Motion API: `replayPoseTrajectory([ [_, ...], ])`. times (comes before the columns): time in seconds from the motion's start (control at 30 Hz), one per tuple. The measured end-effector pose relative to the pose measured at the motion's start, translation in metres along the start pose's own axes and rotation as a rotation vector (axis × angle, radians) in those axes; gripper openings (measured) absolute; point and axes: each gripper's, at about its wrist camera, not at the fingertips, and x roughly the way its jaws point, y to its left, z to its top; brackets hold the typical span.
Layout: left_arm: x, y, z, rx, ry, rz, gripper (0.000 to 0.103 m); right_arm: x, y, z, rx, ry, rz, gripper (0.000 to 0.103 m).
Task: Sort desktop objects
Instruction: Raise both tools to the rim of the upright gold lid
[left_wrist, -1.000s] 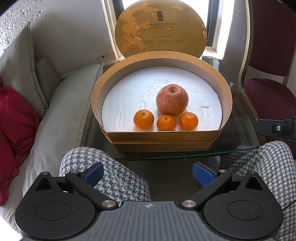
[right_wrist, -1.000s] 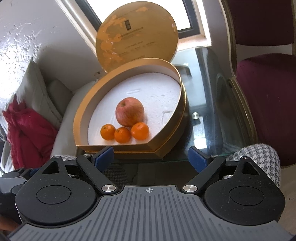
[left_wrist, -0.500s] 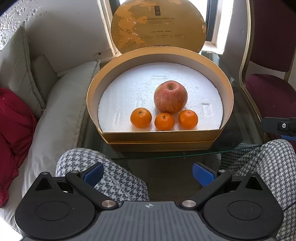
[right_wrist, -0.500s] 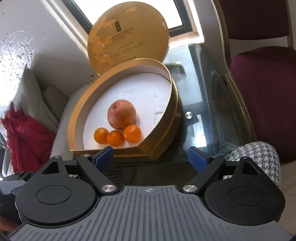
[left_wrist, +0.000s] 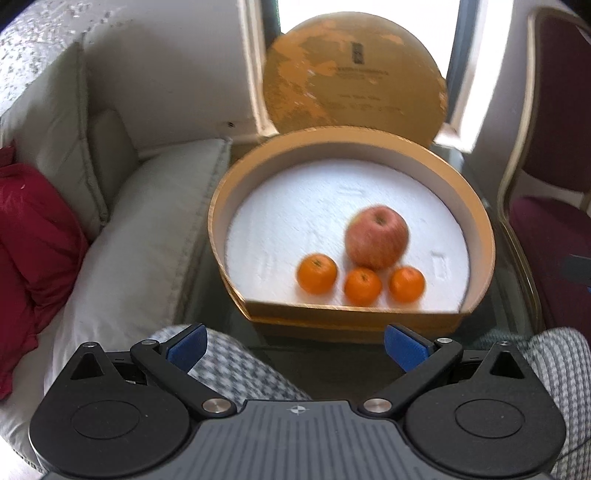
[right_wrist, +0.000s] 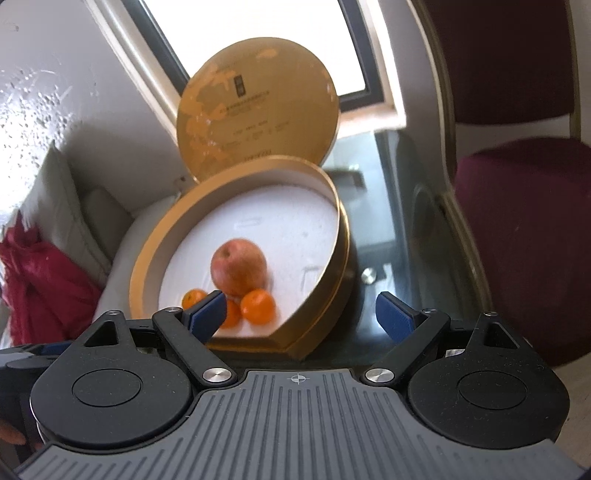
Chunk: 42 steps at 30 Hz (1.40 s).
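Gold box holds an apple and three tangerines.
Apple firm, smooth, bruisable: grip across its widest middle; left gripper and right gripper both gape wide, empty.

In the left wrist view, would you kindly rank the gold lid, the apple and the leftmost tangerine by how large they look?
1. gold lid, largest by far, though it stands farthest back.
2. apple.
3. leftmost tangerine, smallest, though it lies nearest the camera.
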Motion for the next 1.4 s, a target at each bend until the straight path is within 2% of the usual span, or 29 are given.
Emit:
replayPoseTrajectory([
  [0.23, 0.007, 0.018, 0.018, -0.056, -0.013, -0.014, 0.1, -0.001, 0.014, 0.022, -0.079, -0.045, -0.02, 0.092],
  [0.37, 0.011, 0.021, 0.035, -0.034, -0.036, -0.036, 0.1, -0.001, 0.023, 0.044, -0.131, -0.099, -0.02, 0.092],
  [0.67, 0.024, 0.038, 0.097, -0.022, -0.113, 0.004, 0.101, 0.016, 0.036, 0.103, -0.203, -0.18, -0.067, 0.092],
  [0.8, 0.031, 0.044, 0.124, -0.007, -0.146, 0.015, 0.101, 0.028, 0.041, 0.13, -0.228, -0.209, -0.051, 0.092],
  [0.93, 0.037, 0.046, 0.158, 0.027, -0.198, 0.014, 0.101, 0.04, 0.041, 0.16, -0.23, -0.263, -0.014, 0.093],
  [1.07, 0.046, 0.052, 0.198, 0.034, -0.308, -0.007, 0.102, 0.056, 0.035, 0.196, -0.232, -0.387, 0.01, 0.098],
  [1.2, 0.079, 0.061, 0.236, 0.001, -0.414, -0.035, 0.102, 0.09, 0.017, 0.229, -0.191, -0.517, 0.06, 0.103],
  [1.3, 0.121, 0.064, 0.254, -0.012, -0.444, -0.053, 0.102, 0.128, 0.003, 0.248, -0.161, -0.535, 0.068, 0.103],
  [1.4, 0.162, 0.066, 0.267, -0.036, -0.442, -0.098, 0.102, 0.173, -0.008, 0.262, -0.138, -0.504, 0.052, 0.103],
])
